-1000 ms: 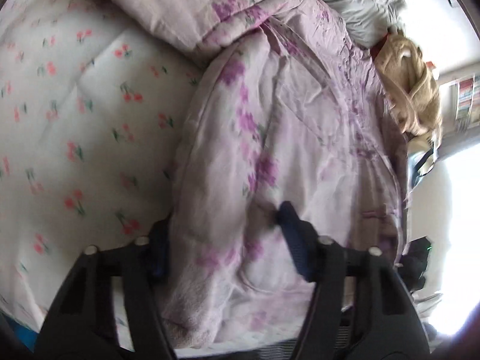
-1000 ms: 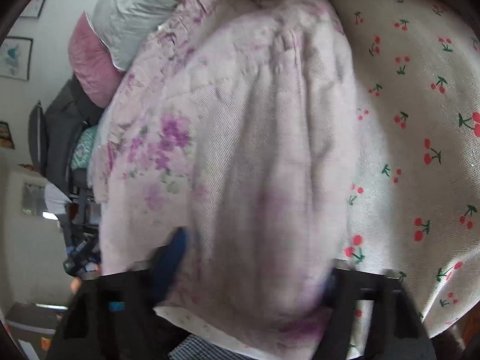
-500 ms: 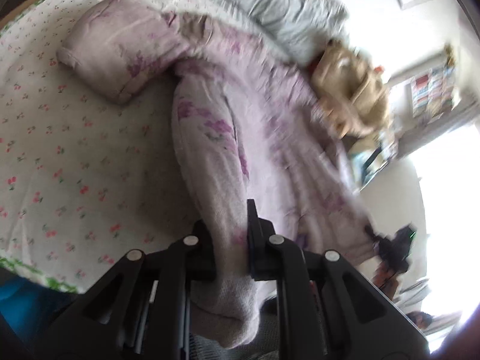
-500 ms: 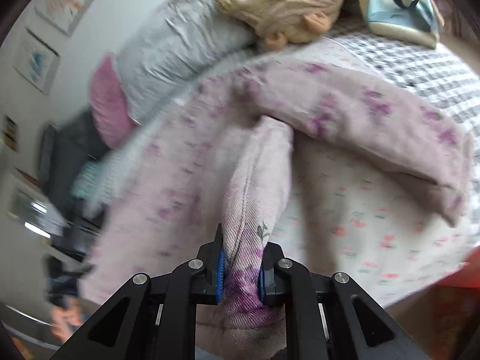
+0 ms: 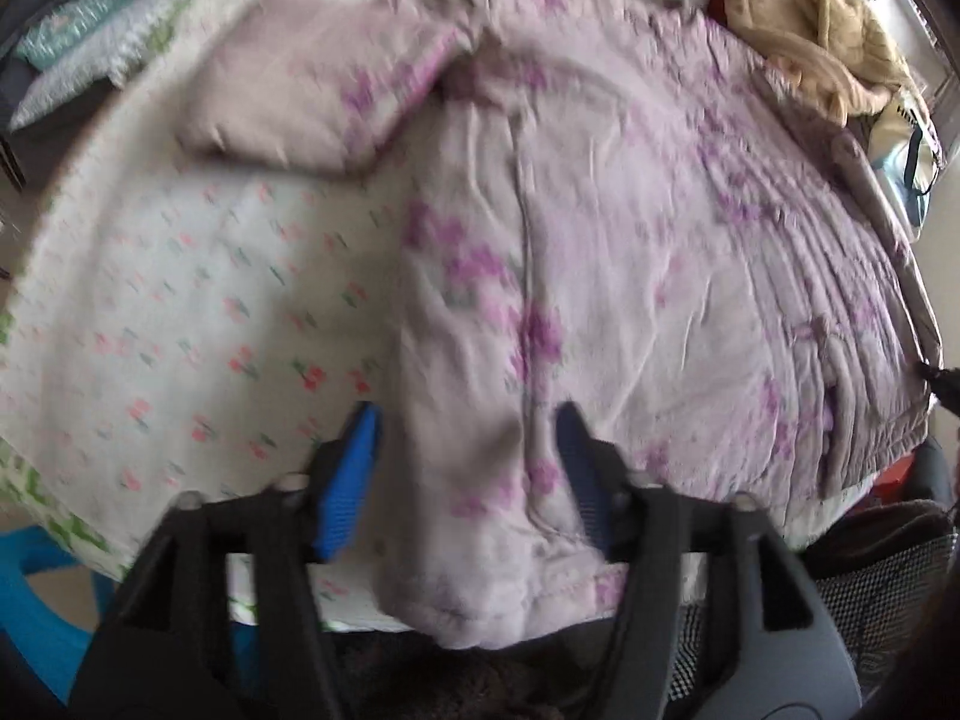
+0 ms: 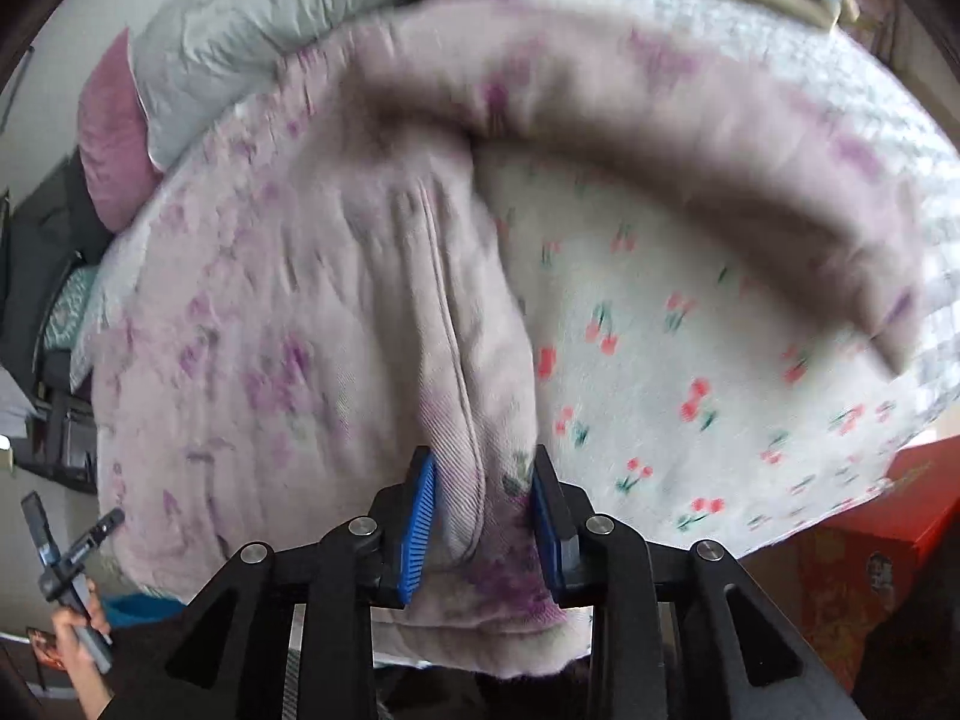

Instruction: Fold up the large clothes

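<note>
Lilac flowered fleece, the robe (image 5: 600, 252) sprawls across the bed (image 5: 180, 300). Your left hand-held gripper (image 5: 468, 468) gapes around its hem at 6 o'clock; your right hand-held gripper (image 6: 483, 516) pinches another fold loosely. Lift now and thick cloth could slip free.

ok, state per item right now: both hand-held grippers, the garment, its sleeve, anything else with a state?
left hand-held gripper: open, fingers either side of the garment's edge.
right hand-held gripper: partly open, fabric between its pads, firm pinch unclear.
floral garment: spread on the bed, unfolded, wrinkled.
sleeve: lying outstretched to the side, not folded in.
cherry-print sheet: flat under the garment.
</note>
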Tool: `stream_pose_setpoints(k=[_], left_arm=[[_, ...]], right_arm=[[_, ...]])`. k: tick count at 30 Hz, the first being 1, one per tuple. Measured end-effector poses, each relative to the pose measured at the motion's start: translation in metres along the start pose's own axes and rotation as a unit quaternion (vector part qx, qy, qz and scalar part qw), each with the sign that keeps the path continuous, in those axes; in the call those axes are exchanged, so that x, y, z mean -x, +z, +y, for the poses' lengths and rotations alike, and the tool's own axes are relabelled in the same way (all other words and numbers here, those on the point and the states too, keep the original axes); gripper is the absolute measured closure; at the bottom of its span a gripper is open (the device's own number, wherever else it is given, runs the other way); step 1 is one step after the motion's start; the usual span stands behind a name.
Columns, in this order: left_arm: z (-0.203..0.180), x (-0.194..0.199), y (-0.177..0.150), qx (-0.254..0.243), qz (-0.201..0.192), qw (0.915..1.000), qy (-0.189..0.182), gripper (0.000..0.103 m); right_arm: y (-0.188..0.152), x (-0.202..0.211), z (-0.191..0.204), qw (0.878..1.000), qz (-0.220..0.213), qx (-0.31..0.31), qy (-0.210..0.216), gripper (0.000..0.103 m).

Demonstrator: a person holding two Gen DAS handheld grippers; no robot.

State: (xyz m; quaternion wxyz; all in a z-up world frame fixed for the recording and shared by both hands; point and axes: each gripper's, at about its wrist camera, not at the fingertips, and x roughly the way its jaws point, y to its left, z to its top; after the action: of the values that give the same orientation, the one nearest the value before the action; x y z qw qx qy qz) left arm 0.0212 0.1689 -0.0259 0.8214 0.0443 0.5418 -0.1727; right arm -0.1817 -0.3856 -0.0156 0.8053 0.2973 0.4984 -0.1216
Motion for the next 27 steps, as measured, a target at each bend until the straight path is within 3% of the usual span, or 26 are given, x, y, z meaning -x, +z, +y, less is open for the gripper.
stream_pose_setpoints(k=[2, 4, 5, 9, 11, 13, 15, 17, 18, 19, 20, 21, 23, 25, 27], left_arm=[[0.006, 0.016, 0.008, -0.001, -0.030, 0.9996, 0.003, 0.030], [0.018, 0.024, 0.015, 0.007, -0.047, 0.9988, 0.001, 0.022], [0.022, 0.024, 0.016, 0.013, -0.052, 0.9985, 0.000, 0.022], [0.023, 0.008, 0.019, 0.043, -0.038, 0.9978, -0.034, 0.022], [0.019, -0.010, 0.013, 0.034, -0.001, 0.9979, -0.055, 0.022], [0.017, -0.025, 0.004, 0.032, 0.025, 0.9979, -0.051, 0.022], [0.020, -0.038, -0.005, 0.041, 0.045, 0.9966, -0.056, 0.022], [0.026, -0.048, -0.012, 0.066, 0.069, 0.9918, -0.085, 0.031], [0.029, -0.051, -0.013, 0.078, 0.081, 0.9876, -0.109, 0.048], [0.031, -0.054, -0.014, 0.094, 0.095, 0.9802, -0.146, 0.069], [0.034, -0.056, -0.016, 0.116, 0.105, 0.9699, -0.187, 0.078], [0.037, -0.055, -0.016, 0.130, 0.101, 0.9635, -0.211, 0.081], [0.044, -0.049, -0.014, 0.148, 0.079, 0.9578, -0.233, 0.082], [0.052, -0.044, -0.014, 0.174, 0.061, 0.9472, -0.262, 0.082], [0.057, -0.041, -0.013, 0.188, 0.048, 0.9419, -0.274, 0.082]], right_arm=[[-0.002, 0.025, 0.005, 0.999, -0.035, 0.007, 0.002, 0.061], [0.006, 0.045, 0.020, 0.997, -0.071, 0.017, 0.011, 0.017], [0.003, 0.055, 0.028, 0.995, -0.092, 0.027, 0.019, 0.016], [0.000, 0.048, 0.085, 0.986, -0.113, 0.107, 0.053, 0.016], [-0.013, 0.038, 0.105, 0.978, -0.108, 0.169, 0.058, 0.016], [-0.033, 0.018, 0.137, 0.964, -0.093, 0.244, 0.053, 0.016], [-0.060, -0.004, 0.167, 0.939, -0.072, 0.331, 0.057, 0.016], [-0.087, -0.020, 0.186, 0.912, -0.054, 0.401, 0.060, 0.018], [-0.103, -0.028, 0.193, 0.894, -0.042, 0.442, 0.060, 0.025], [-0.113, -0.036, 0.202, 0.882, -0.034, 0.466, 0.060, 0.042], [-0.127, -0.045, 0.210, 0.864, -0.015, 0.500, 0.058, 0.053], [-0.138, -0.056, 0.215, 0.850, 0.006, 0.525, 0.052, 0.068], [-0.151, -0.073, 0.220, 0.831, 0.028, 0.554, 0.032, 0.069], [-0.158, -0.085, 0.224, 0.815, 0.030, 0.579, 0.018, 0.069], [-0.165, -0.098, 0.226, 0.791, 0.024, 0.612, -0.012, 0.069]])
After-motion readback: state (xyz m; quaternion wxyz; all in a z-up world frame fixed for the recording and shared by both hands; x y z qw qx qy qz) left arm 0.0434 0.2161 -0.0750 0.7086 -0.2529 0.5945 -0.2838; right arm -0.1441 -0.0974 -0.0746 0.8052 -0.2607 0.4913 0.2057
